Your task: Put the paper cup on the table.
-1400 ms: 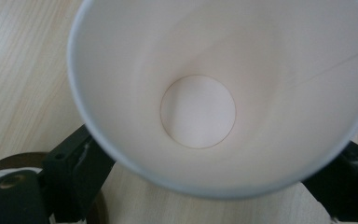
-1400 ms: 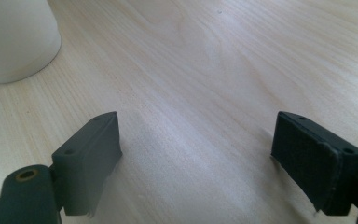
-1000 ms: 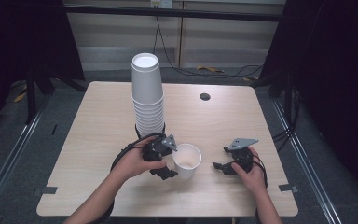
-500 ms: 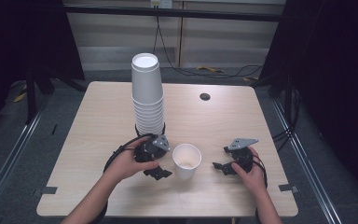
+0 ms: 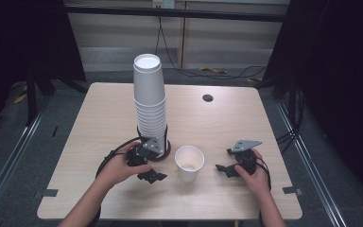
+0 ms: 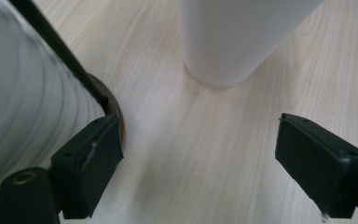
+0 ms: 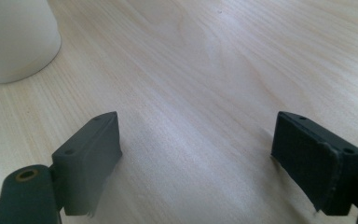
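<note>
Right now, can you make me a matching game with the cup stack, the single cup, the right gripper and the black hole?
Things:
1. cup stack
2. single cup
3. right gripper
4. black hole

States or places:
A. in the table, far side
B. stands alone, mouth up
C. on a dark round base
D. jaws open, nothing between them

Pairs: 1-C, 2-B, 3-D, 4-A

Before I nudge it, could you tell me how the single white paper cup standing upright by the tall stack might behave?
The single white paper cup looks empty, so probably light and easily slid. Its base is narrower than its rim, so it may tip. Its thin walls would likely dent under a firm squeeze.
</note>
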Available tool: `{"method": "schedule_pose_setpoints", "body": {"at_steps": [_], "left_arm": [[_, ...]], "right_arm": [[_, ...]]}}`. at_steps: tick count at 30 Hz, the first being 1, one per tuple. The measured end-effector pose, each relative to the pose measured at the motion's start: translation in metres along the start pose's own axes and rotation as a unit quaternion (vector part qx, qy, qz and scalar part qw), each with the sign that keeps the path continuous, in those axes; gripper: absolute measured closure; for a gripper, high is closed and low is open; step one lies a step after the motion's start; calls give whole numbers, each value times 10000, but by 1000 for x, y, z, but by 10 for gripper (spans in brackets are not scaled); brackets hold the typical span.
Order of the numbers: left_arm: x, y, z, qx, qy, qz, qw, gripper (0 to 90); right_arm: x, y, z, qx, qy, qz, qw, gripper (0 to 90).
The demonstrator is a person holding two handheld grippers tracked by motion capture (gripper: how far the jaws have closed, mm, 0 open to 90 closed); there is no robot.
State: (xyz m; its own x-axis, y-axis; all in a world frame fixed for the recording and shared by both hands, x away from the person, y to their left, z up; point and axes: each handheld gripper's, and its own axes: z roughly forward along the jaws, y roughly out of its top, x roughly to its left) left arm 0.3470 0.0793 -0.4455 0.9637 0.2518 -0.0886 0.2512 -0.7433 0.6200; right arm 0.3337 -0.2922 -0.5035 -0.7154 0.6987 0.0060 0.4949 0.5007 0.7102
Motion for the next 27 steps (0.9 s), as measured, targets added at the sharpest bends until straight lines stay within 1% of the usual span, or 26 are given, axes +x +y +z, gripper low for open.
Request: {"method": "schedule_pose_setpoints", "body": {"at_steps": [2,3,6,8,9,10,14,15,16,18,20,21,23,24,25,27], "left_arm": [[1,-4,-2,-33,22,-12,10000,147],[2,-6,-2,-71,17,-78,9999,148],[3,-11,-4,-52,43,-96,9999,149],[4,-14,-5,-88,51,-142,9998,150],[4,-16,-5,-96,47,-115,9999,150],[4,-17,-6,-122,57,-145,9998,150],[6,-25,-8,-160,96,-137,9997,151],[6,-28,-7,-212,106,-230,9995,151],[6,-31,-7,-235,90,-266,9993,152],[8,-37,-6,-156,86,-221,9996,152],[8,-43,-5,-185,82,-321,9993,152],[9,-45,-6,-165,95,-294,9994,152],[9,-50,-6,-233,124,-400,9989,152],[9,-51,-6,-235,131,-398,9988,152],[10,-53,-6,-211,145,-343,9991,152],[11,-57,-6,-197,170,-329,9991,152]], "right_arm": [[0,0,0,-1,0,0,10000,150],[0,0,0,0,1,1,10000,150],[0,0,0,0,1,2,10000,151],[0,0,0,0,0,1,10000,150],[0,0,0,-1,-1,2,10000,150],[0,0,0,-3,-1,-2,10000,151],[0,0,0,-1,-1,1,10000,150],[0,0,0,-1,-2,0,10000,151],[0,0,0,0,0,1,10000,150],[0,0,0,1,-1,0,10000,150],[0,0,0,0,0,2,10000,150],[0,0,0,-1,0,1,10000,150],[0,0,0,-1,-1,0,10000,150],[0,0,0,-2,-2,0,10000,151],[0,0,0,-3,-2,-4,10000,150],[0,0,0,-1,-2,0,10000,150]]}}
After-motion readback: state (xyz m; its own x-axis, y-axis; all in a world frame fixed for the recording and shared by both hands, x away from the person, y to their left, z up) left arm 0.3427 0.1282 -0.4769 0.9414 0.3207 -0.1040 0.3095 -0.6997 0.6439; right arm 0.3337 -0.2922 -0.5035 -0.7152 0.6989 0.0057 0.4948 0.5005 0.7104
